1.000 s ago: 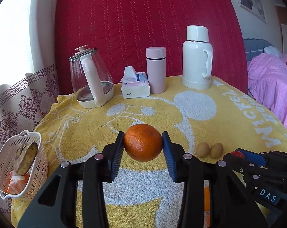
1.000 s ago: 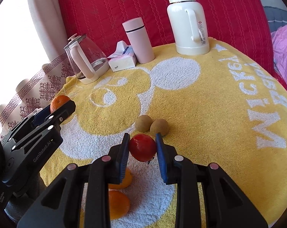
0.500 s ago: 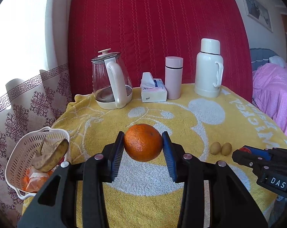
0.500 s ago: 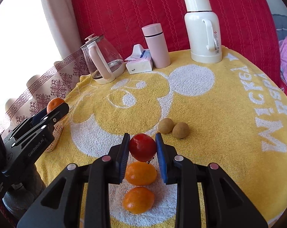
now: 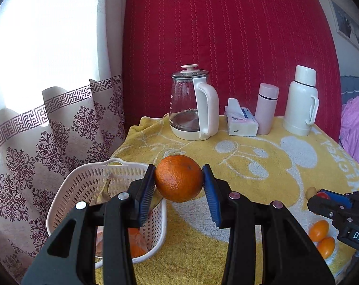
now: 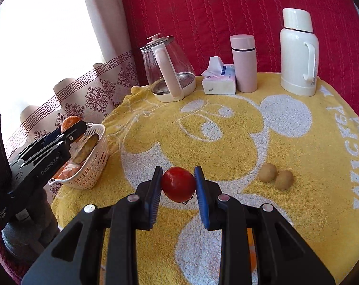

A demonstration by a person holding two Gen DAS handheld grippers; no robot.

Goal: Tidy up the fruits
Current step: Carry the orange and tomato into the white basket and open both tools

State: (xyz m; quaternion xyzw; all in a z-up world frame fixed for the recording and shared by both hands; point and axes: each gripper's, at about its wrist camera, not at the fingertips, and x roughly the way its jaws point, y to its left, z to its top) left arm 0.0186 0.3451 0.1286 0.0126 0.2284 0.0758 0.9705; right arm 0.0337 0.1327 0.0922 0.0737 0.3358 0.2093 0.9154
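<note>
The orange (image 5: 178,178) sits pinched between the blue pads of my left hand-held gripper (image 5: 178,185), held in the air just above the near rim of the white basket (image 5: 84,178), which stands at the left edge of the table (image 6: 227,130). Inside the basket I see a brownish, peel-like piece and some orange fruit lower down, though the mesh hides what exactly. My right hand-held gripper (image 6: 178,185) is closed on a red fruit (image 6: 178,184), perhaps a tomato, held above the yellow towel (image 6: 298,166) that covers the table. Two small brown fruits (image 6: 275,177) lie touching each other on the towel to the right of it, and two small orange fruits (image 5: 322,237) lie near the table's front edge under that gripper. Along the back stand a glass kettle (image 5: 191,109), a tissue pack (image 5: 241,123), a pink flask (image 5: 266,109) and a white thermos (image 5: 300,102), before a red quilted backrest (image 5: 227,35).
</note>
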